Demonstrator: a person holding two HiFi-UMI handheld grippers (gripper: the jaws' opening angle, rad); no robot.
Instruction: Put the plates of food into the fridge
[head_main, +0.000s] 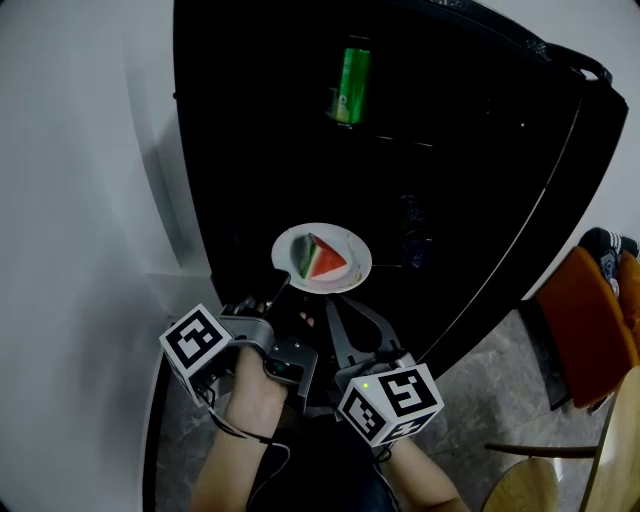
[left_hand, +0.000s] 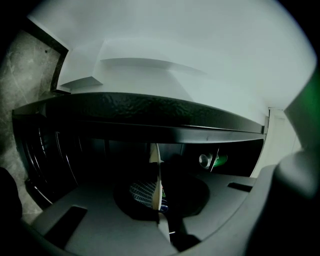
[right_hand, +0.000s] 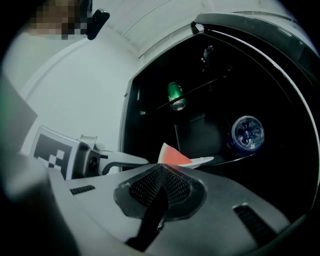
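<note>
A white plate (head_main: 350, 246) carrying a watermelon slice (head_main: 323, 260) hangs in front of the open black fridge (head_main: 260, 120). My left gripper (head_main: 279, 291) is shut on the plate's near left rim; in the left gripper view the plate (left_hand: 157, 176) stands edge-on between the jaws. My right gripper (head_main: 336, 306) sits just below the plate's near edge, shut with nothing in it. From the right gripper (right_hand: 159, 179) view, the watermelon slice (right_hand: 175, 155) and plate (right_hand: 202, 161) lie just beyond the closed jaws.
Inside the fridge a green can (head_main: 352, 84) lies on an upper wire shelf and a blue bottle (right_hand: 247, 133) on a lower one. The fridge door (head_main: 565, 190) stands open to the right. An orange chair (head_main: 592, 330) is at the far right, a white wall (head_main: 80, 200) on the left.
</note>
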